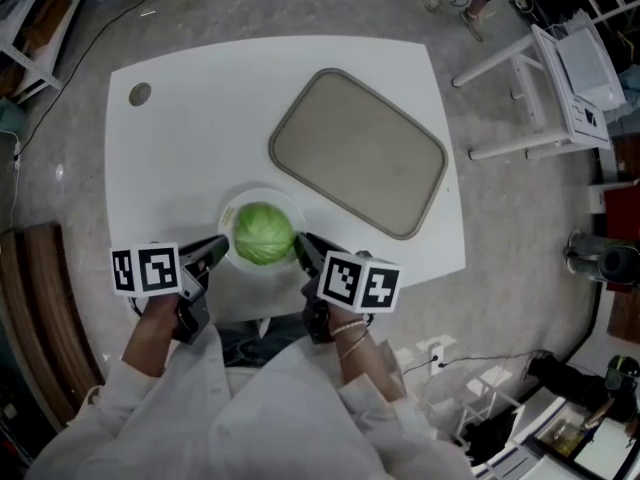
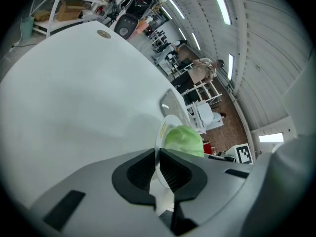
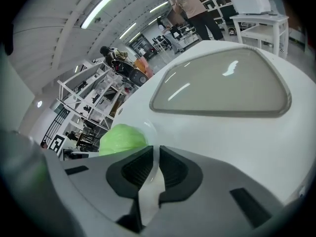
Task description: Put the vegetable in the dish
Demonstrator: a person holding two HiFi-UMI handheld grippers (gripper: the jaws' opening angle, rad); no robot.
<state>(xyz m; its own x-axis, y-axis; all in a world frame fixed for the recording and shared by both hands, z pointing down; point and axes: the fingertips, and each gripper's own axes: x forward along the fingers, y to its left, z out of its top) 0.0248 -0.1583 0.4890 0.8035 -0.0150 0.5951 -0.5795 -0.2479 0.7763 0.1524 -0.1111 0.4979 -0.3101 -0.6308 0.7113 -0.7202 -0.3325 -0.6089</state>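
Note:
A round green cabbage (image 1: 264, 233) lies in a white dish (image 1: 228, 218) near the table's front edge. My left gripper (image 1: 222, 247) is shut on the dish's left rim, and my right gripper (image 1: 303, 247) is shut on its right rim. In the left gripper view the thin dish rim (image 2: 162, 129) runs between the closed pads of the left gripper (image 2: 157, 166), with the cabbage (image 2: 183, 139) just beyond. In the right gripper view the white rim (image 3: 152, 182) is pinched in the right gripper (image 3: 154, 164), and the cabbage (image 3: 122, 138) sits to the left.
A large grey-beige tray (image 1: 357, 151) lies empty on the white table (image 1: 190, 138), behind and to the right of the dish. A small round disc (image 1: 140, 94) sits at the far left corner. A white rack (image 1: 540, 78) stands on the floor to the right.

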